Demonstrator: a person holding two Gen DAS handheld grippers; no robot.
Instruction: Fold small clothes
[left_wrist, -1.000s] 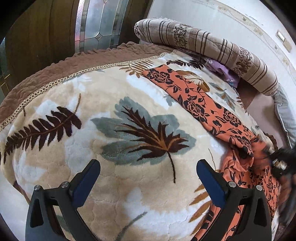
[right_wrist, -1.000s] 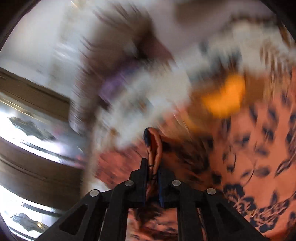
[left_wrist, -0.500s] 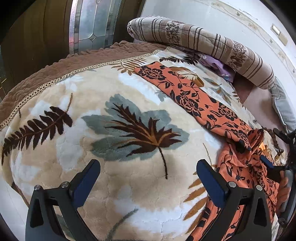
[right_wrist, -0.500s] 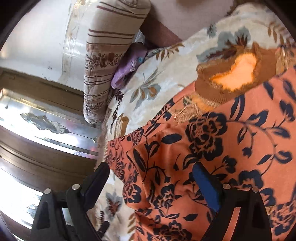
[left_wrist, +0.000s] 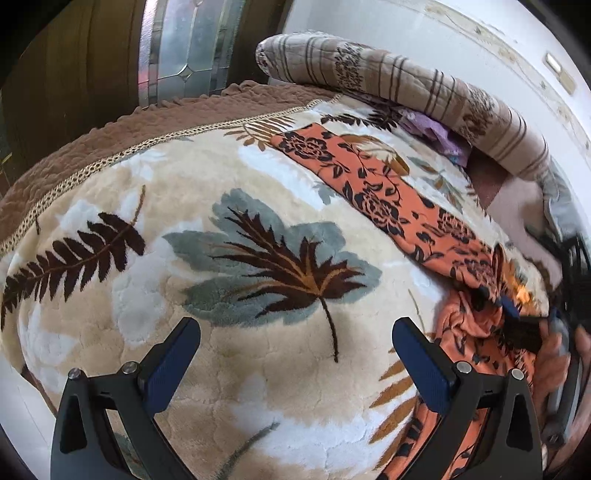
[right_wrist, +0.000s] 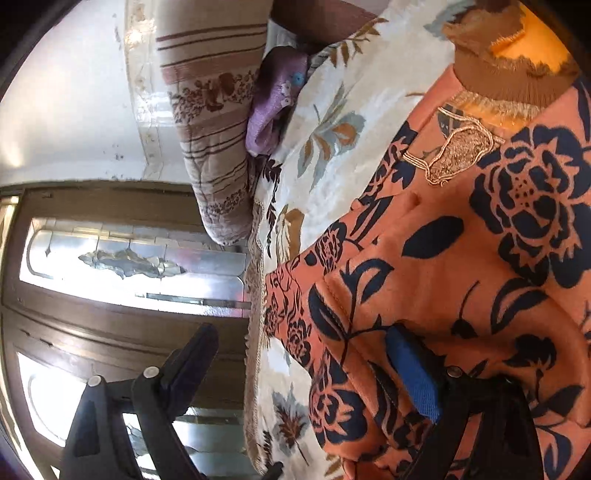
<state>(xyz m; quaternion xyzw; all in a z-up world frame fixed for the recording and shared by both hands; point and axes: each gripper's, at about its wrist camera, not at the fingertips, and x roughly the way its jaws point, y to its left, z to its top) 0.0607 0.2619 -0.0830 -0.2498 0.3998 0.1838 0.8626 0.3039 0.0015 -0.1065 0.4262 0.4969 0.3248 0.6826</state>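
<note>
An orange garment with a dark floral print (left_wrist: 384, 199) lies on the leaf-patterned blanket (left_wrist: 229, 229); one sleeve stretches flat toward the far side, the body bunched at the right. My left gripper (left_wrist: 295, 354) is open and empty over bare blanket, left of the garment. My right gripper (right_wrist: 299, 365) is open just above the garment (right_wrist: 480, 280), whose brown collar (right_wrist: 506, 70) shows at the top right. It also appears blurred in the left wrist view (left_wrist: 532, 325) at the bunched cloth.
A striped rolled quilt (left_wrist: 424, 88) lies along the wall at the back, with a purple cloth (left_wrist: 439, 136) tucked under it. A wooden door with glass panels (left_wrist: 184, 48) stands beyond the blanket's brown border (left_wrist: 110, 129).
My right gripper was shut on a fold of the garment one second ago; it has opened and let go. The left gripper has stayed open, shifting slightly.
</note>
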